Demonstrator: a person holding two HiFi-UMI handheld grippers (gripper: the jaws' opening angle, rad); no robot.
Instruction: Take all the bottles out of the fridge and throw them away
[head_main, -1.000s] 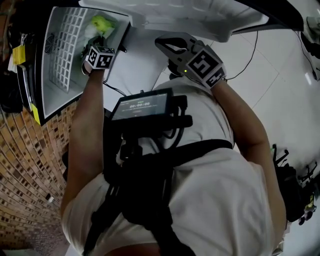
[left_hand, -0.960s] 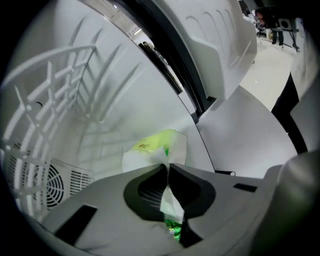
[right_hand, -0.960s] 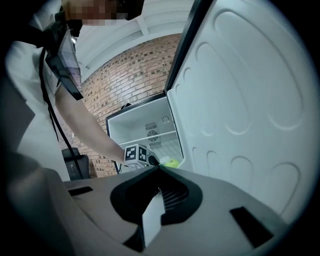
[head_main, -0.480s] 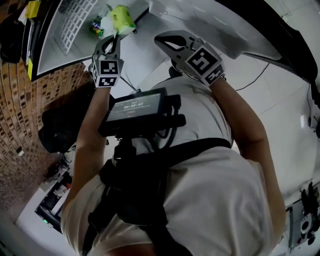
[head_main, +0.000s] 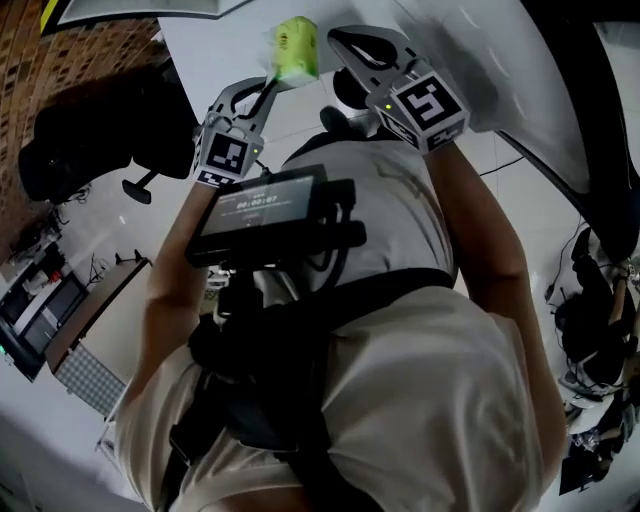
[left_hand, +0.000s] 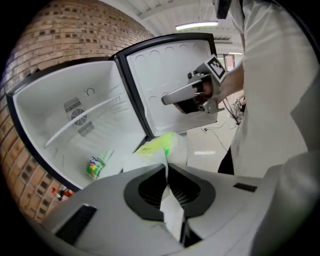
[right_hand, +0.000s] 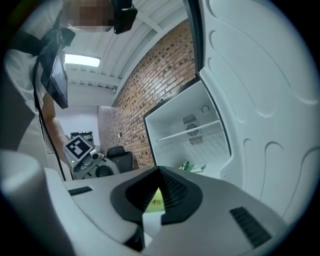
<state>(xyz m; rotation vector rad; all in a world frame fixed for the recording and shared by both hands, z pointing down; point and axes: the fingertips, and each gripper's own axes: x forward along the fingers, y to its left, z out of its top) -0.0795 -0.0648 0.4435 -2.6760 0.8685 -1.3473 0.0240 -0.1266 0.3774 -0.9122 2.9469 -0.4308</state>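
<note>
Yellow-green and clamped in the left gripper by a thin pale flap only: carries the bottle in the air, clear of the fridge and just left of the right gripper, itself closed with nothing gripped. Could slip or tear free on a quick swing, given so slight a pinch. Might also leave the second bottle forgotten on the fridge floor, at the left inside.

No legible words, brands or numbers, chest screen with a pale line of digits too blurred to read, black-and-white square code markers on the cubes of the left hand-held gripper and right hand-held gripper, bright print on fridge bottle illegible
</note>
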